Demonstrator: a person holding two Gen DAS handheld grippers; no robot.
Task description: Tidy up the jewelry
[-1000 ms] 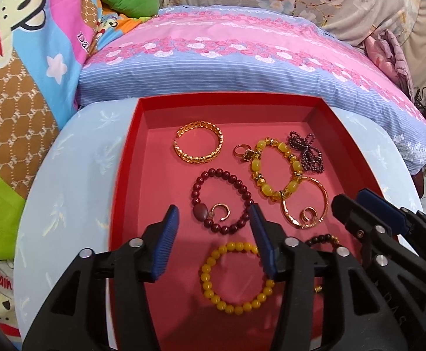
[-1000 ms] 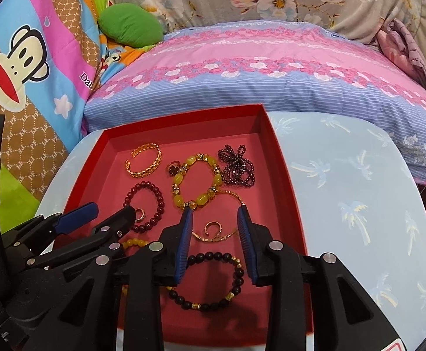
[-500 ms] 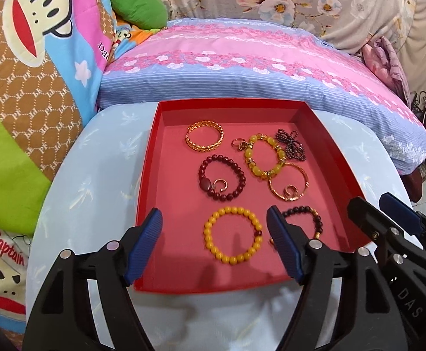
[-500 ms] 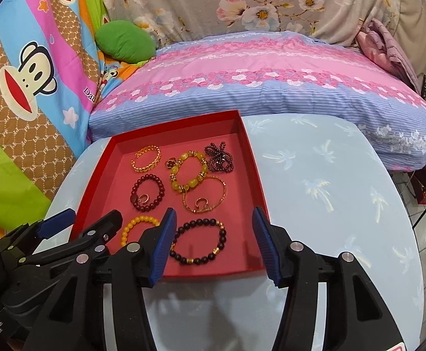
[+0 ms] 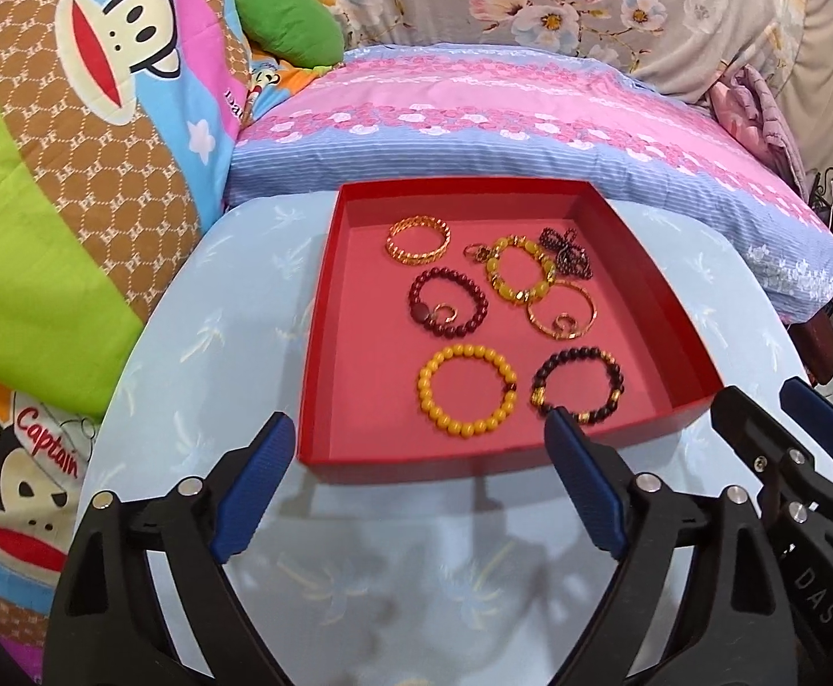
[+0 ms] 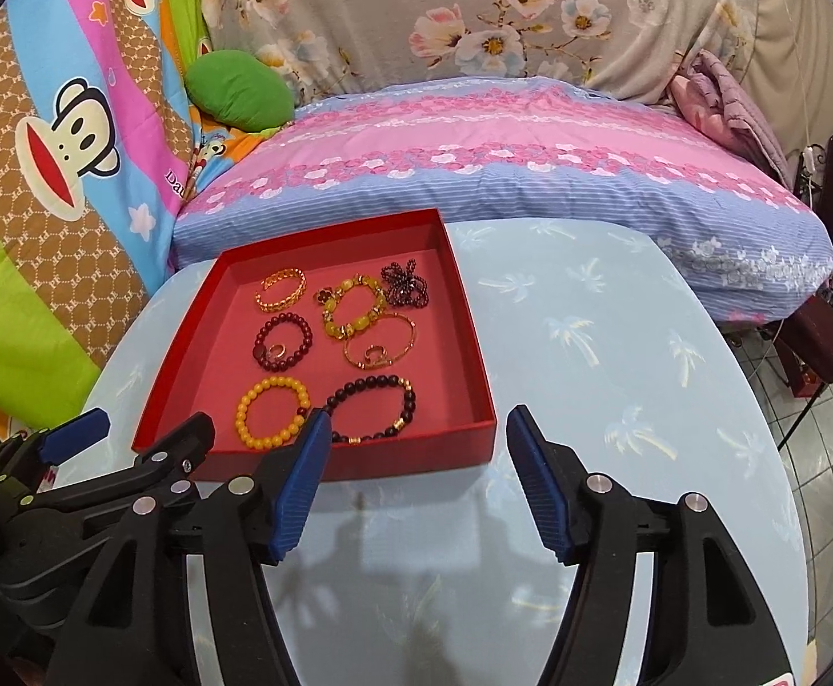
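Here we hold both tools spread wide and empty above the counter (image 5: 199, 343): left tool (image 5: 416, 480), right tool (image 6: 416, 474). The jewelry lies in the red tray (image 5: 325, 308), yellow bracelet (image 5: 468, 397) beside black bracelet (image 5: 579, 386).

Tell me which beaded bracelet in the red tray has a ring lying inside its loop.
The dark red beaded bracelet: a small gold ring lies inside it. The yellow bracelet and black bracelet encircle only bare tray.
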